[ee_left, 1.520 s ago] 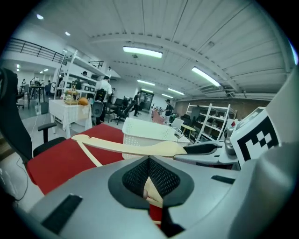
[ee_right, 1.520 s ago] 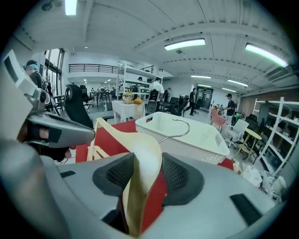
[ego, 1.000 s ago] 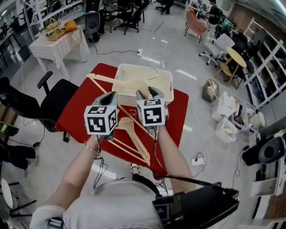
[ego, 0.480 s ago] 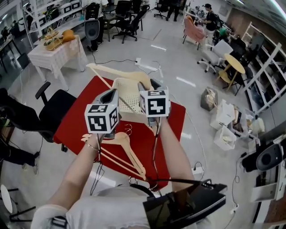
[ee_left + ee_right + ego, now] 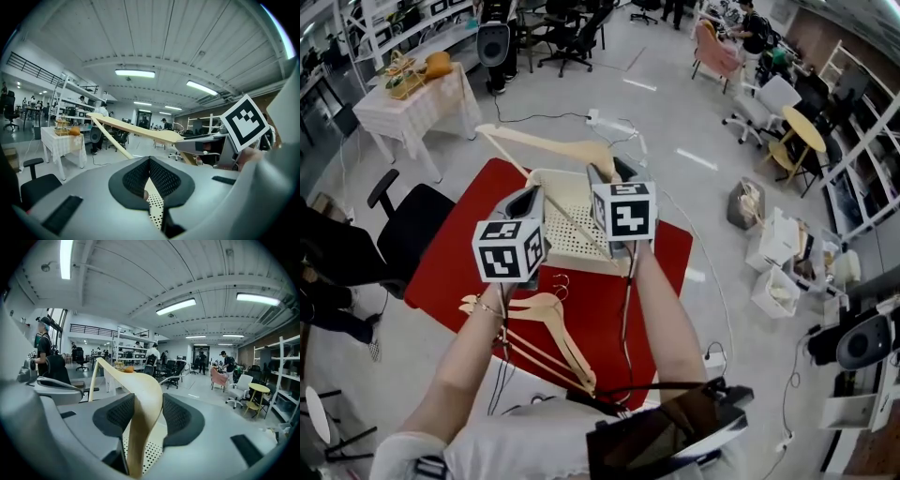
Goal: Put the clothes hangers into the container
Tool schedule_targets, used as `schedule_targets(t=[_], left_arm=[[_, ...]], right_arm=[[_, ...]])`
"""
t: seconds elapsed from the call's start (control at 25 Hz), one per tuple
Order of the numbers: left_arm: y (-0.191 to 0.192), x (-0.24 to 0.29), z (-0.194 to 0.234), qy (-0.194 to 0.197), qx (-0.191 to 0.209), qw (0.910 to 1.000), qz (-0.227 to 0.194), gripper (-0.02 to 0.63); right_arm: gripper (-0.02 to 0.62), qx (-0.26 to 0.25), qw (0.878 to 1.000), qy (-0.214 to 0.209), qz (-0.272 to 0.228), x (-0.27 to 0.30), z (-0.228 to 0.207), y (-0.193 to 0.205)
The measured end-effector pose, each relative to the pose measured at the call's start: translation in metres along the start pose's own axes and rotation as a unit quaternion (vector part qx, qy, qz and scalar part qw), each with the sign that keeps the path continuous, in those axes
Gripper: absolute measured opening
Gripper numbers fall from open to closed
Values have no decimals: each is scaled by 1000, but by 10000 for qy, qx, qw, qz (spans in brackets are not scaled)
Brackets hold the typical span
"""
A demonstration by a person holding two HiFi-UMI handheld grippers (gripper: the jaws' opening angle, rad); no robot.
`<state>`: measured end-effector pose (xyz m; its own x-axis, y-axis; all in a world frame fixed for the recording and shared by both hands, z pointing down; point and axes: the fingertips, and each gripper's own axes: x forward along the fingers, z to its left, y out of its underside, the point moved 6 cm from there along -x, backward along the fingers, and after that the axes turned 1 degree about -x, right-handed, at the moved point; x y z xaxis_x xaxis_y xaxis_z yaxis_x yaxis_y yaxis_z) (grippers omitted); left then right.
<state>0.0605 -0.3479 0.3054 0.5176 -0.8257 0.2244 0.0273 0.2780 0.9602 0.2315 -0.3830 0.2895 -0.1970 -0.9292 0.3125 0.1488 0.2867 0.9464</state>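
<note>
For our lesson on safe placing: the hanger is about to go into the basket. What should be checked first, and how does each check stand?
1. Right gripper holds the hanger firmly: ok, its jaws clamp the wood.
2. Hanger is above the basket: ok in the head view.
3. Hanger will fit inside: cannot tell, one arm juts past the rim.
4. Left gripper is clear of the hanger: ok, its jaws are shut and empty.
5. All hangers are gathered: not ok, a second hanger lies on the table.

You hold one pale wooden hanger (image 5: 546, 143) tilted above the cream perforated container (image 5: 577, 202), while a second hanger (image 5: 534, 302) lies flat nearer you.
</note>
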Motion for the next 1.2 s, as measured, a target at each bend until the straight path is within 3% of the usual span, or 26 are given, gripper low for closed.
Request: schedule_targets(t=[0.4, 0.88, 1.2], left_arm=[[38, 71, 10, -216, -200, 9989, 355, -2], [81, 103, 1, -190, -610, 9951, 759, -2], [95, 115, 2, -221, -592, 9946, 828, -2]], right_arm=[[196, 160, 9996, -229, 69, 79, -55, 32], [196, 157, 9954, -722, 613, 124, -65, 112], [196, 78, 9907, -994, 922, 138, -56, 145]])
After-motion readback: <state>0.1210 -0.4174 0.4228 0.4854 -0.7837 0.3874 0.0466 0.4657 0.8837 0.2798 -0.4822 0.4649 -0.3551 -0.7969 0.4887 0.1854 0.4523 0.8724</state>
